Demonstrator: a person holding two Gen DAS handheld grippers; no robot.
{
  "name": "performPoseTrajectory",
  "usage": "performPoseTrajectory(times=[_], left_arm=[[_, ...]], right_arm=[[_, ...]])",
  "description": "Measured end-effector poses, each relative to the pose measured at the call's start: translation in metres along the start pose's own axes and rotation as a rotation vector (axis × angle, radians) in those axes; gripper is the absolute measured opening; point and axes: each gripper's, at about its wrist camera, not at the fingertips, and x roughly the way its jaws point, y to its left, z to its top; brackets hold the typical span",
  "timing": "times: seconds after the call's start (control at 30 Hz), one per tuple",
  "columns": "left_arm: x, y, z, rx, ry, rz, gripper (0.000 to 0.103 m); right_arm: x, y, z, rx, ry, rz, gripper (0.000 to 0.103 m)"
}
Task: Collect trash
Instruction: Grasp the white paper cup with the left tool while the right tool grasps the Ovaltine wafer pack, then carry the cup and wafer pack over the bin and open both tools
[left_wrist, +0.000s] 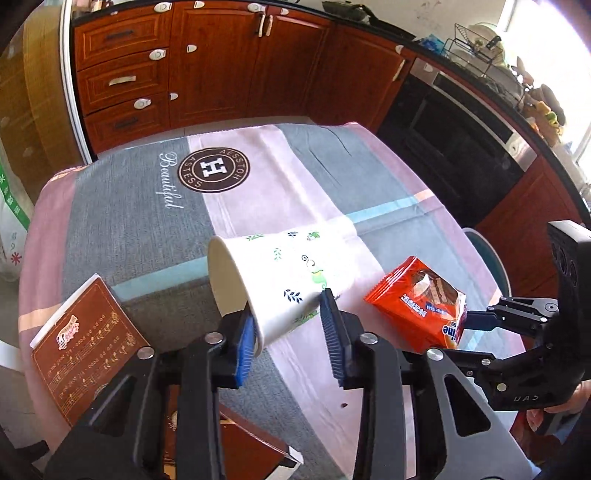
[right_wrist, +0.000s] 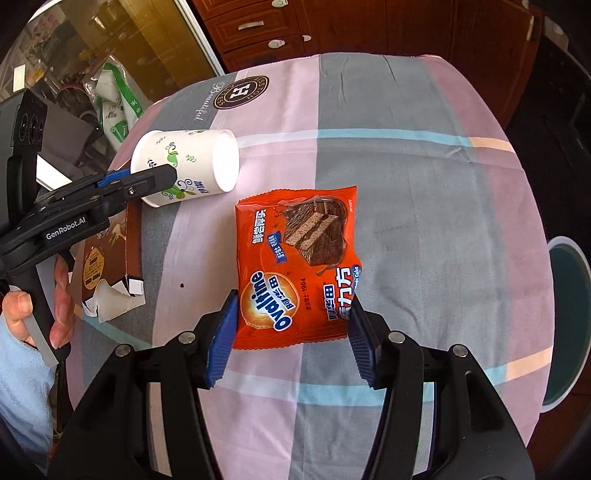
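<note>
A white paper cup (left_wrist: 288, 266) with green leaf prints lies on its side on the clothed table. My left gripper (left_wrist: 288, 306) is shut on it near the rim, one blue pad on each side. The right wrist view shows the same cup (right_wrist: 192, 155) with the left gripper (right_wrist: 147, 179) across its wall. An orange Ovaltine snack packet (right_wrist: 295, 240) lies flat in the middle of the table. My right gripper (right_wrist: 293, 302) is shut on its near end, pads pressing both side edges. In the left wrist view the packet (left_wrist: 417, 299) has the right gripper (left_wrist: 476, 321) at its end.
A flattened brown carton (left_wrist: 88, 347) lies at the table's near left edge, beside the cup. A teal bin (right_wrist: 569, 295) stands on the floor off the table's right side. Red-brown cabinets (left_wrist: 207, 74) and a dark oven (left_wrist: 454, 147) line the far wall. A person's hand (right_wrist: 55, 306) holds the left gripper's handle.
</note>
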Motion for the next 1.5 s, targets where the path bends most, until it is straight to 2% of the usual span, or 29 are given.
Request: performPoseTrajectory(times=[0.03,0.07,0.23,0.43,0.77,1.17,1.5], left_arm=[[-0.002,-0.004,-0.001,0.003,-0.003,-0.004,0.018],[-0.003,-0.008,-0.002,0.006,-0.002,0.002,0.003],[-0.018,-0.027,-0.003,0.02,-0.034,0.044,0.003],[-0.037,-0.058,0.0,0.057,-0.06,0.047,0.003],[-0.039,-0.146,0.002,0.189,-0.041,0.014,0.003],[0.018,-0.283,-0.006,0.352,0.053,-0.071,0.003],[0.077,-0.363,-0.009,0.44,0.147,-0.126,0.003]], right_arm=[[-0.001,-0.002,-0.001,0.004,-0.005,0.002,0.053],[-0.002,-0.004,-0.002,0.008,-0.009,0.005,0.053],[-0.012,-0.012,-0.008,0.023,-0.028,0.021,0.053],[-0.036,-0.026,-0.016,0.049,-0.074,0.03,0.053],[-0.09,-0.09,-0.046,0.151,-0.166,0.012,0.053],[-0.121,-0.213,-0.106,0.361,-0.212,-0.046,0.053],[-0.121,-0.291,-0.133,0.496,-0.214,-0.071,0.053]])
